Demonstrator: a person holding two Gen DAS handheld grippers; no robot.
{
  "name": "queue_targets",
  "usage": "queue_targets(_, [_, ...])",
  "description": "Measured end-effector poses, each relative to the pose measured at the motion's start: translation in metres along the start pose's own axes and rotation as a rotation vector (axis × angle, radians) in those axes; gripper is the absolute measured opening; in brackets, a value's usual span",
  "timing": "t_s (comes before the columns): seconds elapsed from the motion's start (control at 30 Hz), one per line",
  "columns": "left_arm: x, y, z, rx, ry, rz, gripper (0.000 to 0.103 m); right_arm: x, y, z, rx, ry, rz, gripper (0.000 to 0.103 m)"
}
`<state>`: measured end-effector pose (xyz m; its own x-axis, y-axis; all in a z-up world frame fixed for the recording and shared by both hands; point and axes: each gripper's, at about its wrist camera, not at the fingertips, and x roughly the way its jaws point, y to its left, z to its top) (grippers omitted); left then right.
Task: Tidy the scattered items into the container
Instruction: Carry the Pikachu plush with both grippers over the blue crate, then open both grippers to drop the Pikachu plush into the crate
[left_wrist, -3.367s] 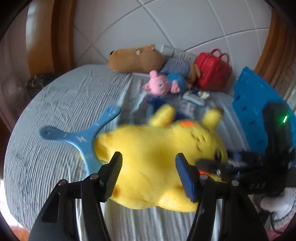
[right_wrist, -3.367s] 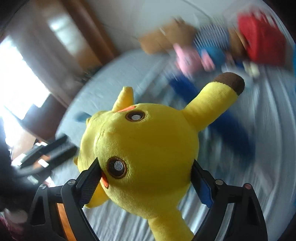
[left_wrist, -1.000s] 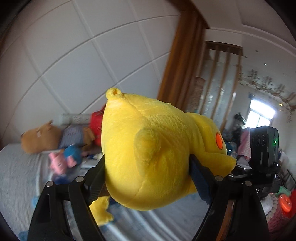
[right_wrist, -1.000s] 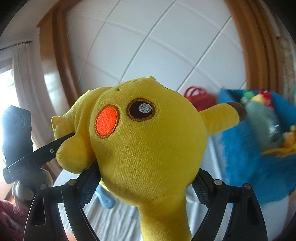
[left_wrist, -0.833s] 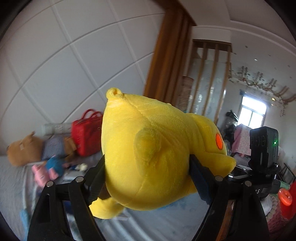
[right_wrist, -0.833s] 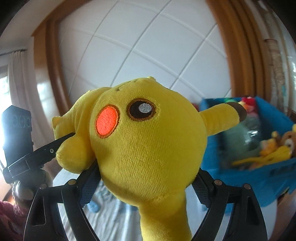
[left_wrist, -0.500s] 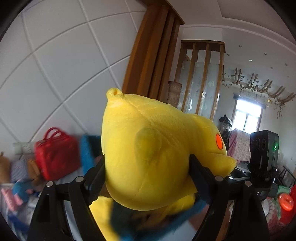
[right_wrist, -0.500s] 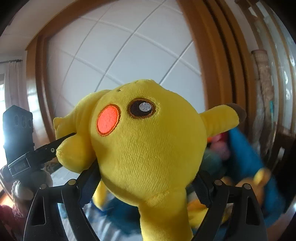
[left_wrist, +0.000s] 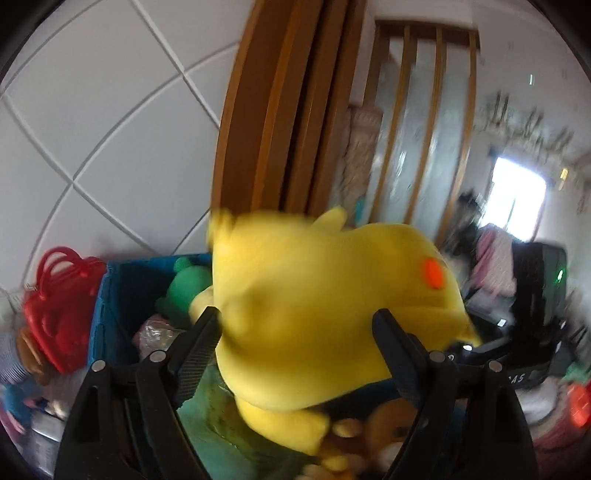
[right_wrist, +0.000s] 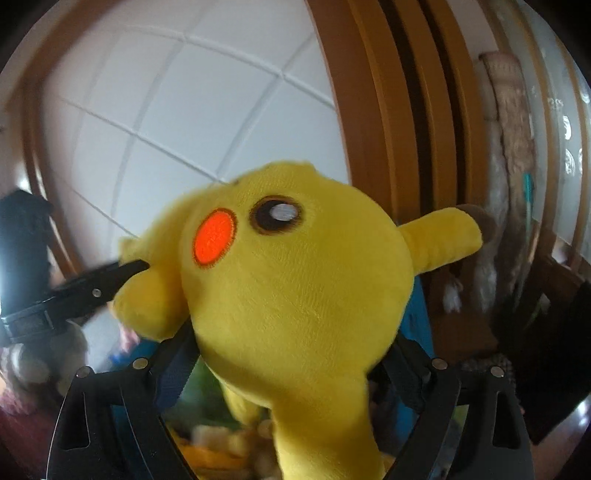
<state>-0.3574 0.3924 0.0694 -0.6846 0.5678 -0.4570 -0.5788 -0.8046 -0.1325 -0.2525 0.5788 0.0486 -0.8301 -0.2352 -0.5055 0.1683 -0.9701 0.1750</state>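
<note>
The yellow plush (left_wrist: 325, 310) hangs above the blue bin (left_wrist: 110, 306) (already crowded with toys), clamped in the left claw (left_wrist: 301, 343); the right claw (right_wrist: 291, 354) is opening around its head.

The Pikachu plush (left_wrist: 325, 317) sits between the fingers of both grippers, above the storage bin (left_wrist: 110, 317). Inside the bin lie a frog plush (left_wrist: 184, 288) and a bear plush (left_wrist: 388, 428). A handbag (left_wrist: 59, 306) stands left of the bin, against the wall.
</note>
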Motion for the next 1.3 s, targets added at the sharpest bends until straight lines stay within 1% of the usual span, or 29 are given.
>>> queue_targets(0.03, [0.010, -0.002, -0.001, 0.018, 0.025, 0.013, 0.084, 0.012, -0.003, 0.000, -0.011, 0.032, -0.012, 0.091])
queue_targets(0.1, [0.032, -0.004, -0.006, 0.037, 0.086, 0.050, 0.084, 0.035, -0.010, 0.000, -0.005, 0.093, -0.009, 0.089])
queue_targets(0.17, [0.050, -0.001, -0.013, 0.046, 0.139, 0.095, 0.084, 0.053, -0.013, 0.000, -0.009, 0.149, -0.071, 0.089])
queue_targets(0.2, [0.056, 0.001, -0.017, 0.047, 0.159, 0.114, 0.084, 0.061, -0.018, -0.001, 0.002, 0.178, -0.077, 0.091])
queue_targets(0.23, [0.061, 0.004, -0.019, 0.047, 0.174, 0.124, 0.084, 0.068, -0.022, -0.002, 0.010, 0.205, -0.082, 0.092])
queue_targets(0.3, [0.069, 0.007, -0.025, 0.041, 0.206, 0.125, 0.084, 0.073, -0.019, -0.006, -0.013, 0.244, -0.090, 0.094])
queue_targets(0.37, [0.070, 0.010, -0.031, 0.041, 0.226, 0.123, 0.085, 0.087, -0.022, -0.013, -0.053, 0.297, -0.111, 0.098])
queue_targets(0.4, [0.069, 0.008, -0.032, 0.047, 0.230, 0.127, 0.086, 0.096, -0.017, -0.018, -0.094, 0.330, -0.141, 0.101])
queue_targets(0.43, [0.066, 0.007, -0.034, 0.052, 0.231, 0.135, 0.086, 0.105, -0.016, -0.023, -0.126, 0.349, -0.172, 0.103])
queue_targets(0.5, [0.053, 0.007, -0.036, 0.044, 0.222, 0.149, 0.086, 0.115, -0.012, -0.032, -0.166, 0.374, -0.222, 0.103])
queue_targets(0.6, [0.028, 0.007, -0.038, 0.030, 0.202, 0.164, 0.086, 0.100, -0.007, -0.035, -0.134, 0.349, -0.236, 0.103])
queue_targets(0.73, [-0.011, 0.007, -0.046, 0.013, 0.179, 0.185, 0.086, 0.054, 0.012, -0.037, -0.104, 0.304, -0.247, 0.103])
queue_targets(0.77, [-0.022, 0.007, -0.051, 0.005, 0.174, 0.192, 0.086, 0.050, 0.010, -0.038, -0.105, 0.291, -0.250, 0.103])
queue_targets(0.9, [-0.066, 0.006, -0.071, -0.017, 0.139, 0.196, 0.086, 0.005, 0.044, -0.045, -0.101, 0.208, -0.232, 0.103])
queue_targets(1.03, [-0.113, 0.006, -0.098, -0.012, 0.093, 0.218, 0.086, -0.025, 0.081, -0.057, -0.075, 0.129, -0.214, 0.103])
queue_targets(1.1, [-0.137, 0.006, -0.114, -0.005, 0.069, 0.233, 0.086, -0.041, 0.102, -0.069, -0.063, 0.091, -0.216, 0.103])
queue_targets(1.3, [-0.199, 0.015, -0.160, -0.017, 0.067, 0.225, 0.086, -0.070, 0.164, -0.112, -0.045, 0.060, -0.232, 0.103])
